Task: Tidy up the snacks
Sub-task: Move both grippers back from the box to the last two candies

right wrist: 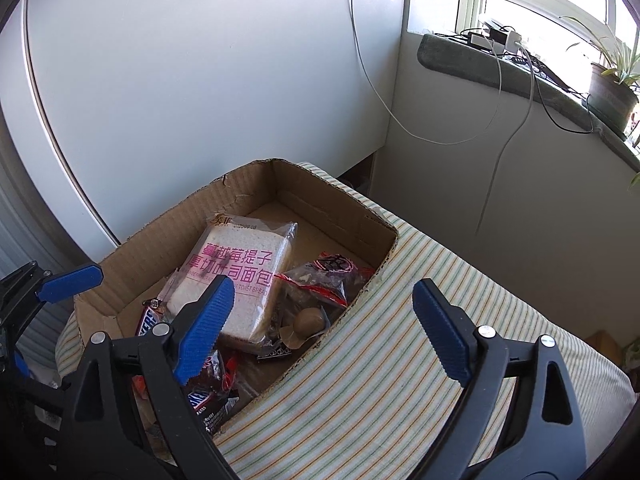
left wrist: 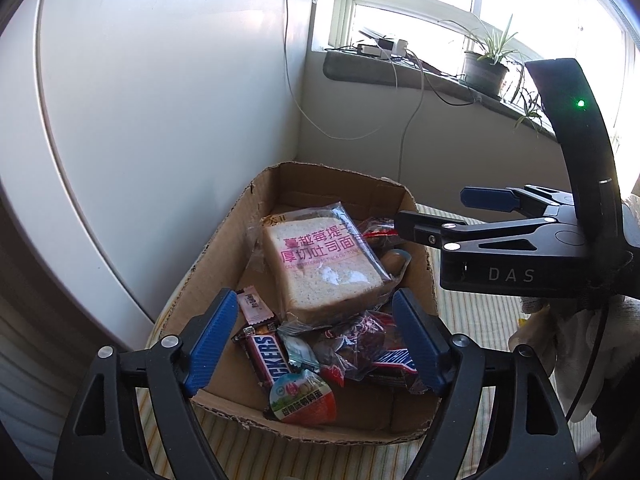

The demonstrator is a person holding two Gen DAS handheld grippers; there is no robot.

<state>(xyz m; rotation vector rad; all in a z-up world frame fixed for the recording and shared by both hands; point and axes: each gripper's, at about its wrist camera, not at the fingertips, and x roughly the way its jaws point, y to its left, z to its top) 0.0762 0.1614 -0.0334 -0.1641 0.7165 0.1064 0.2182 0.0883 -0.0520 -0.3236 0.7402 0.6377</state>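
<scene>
Now, from the left wrist view, the left gripper point(left wrist: 314, 344) hangs with its jaws wide apart and empty over the near edge of the shallow brown cardboard box point(left wrist: 224, 240), which holds the clear-wrapped slice of toast bread with pink lettering point(left wrist: 324, 264) and brown Snickers bars point(left wrist: 266, 356). A good next pick, I think, comes straight down on one loose item.

From the right wrist view, the right gripper point(right wrist: 320, 332) is also spread and empty, tilted downward over the right edge of the box, above the striped cloth point(right wrist: 400, 340).
</scene>
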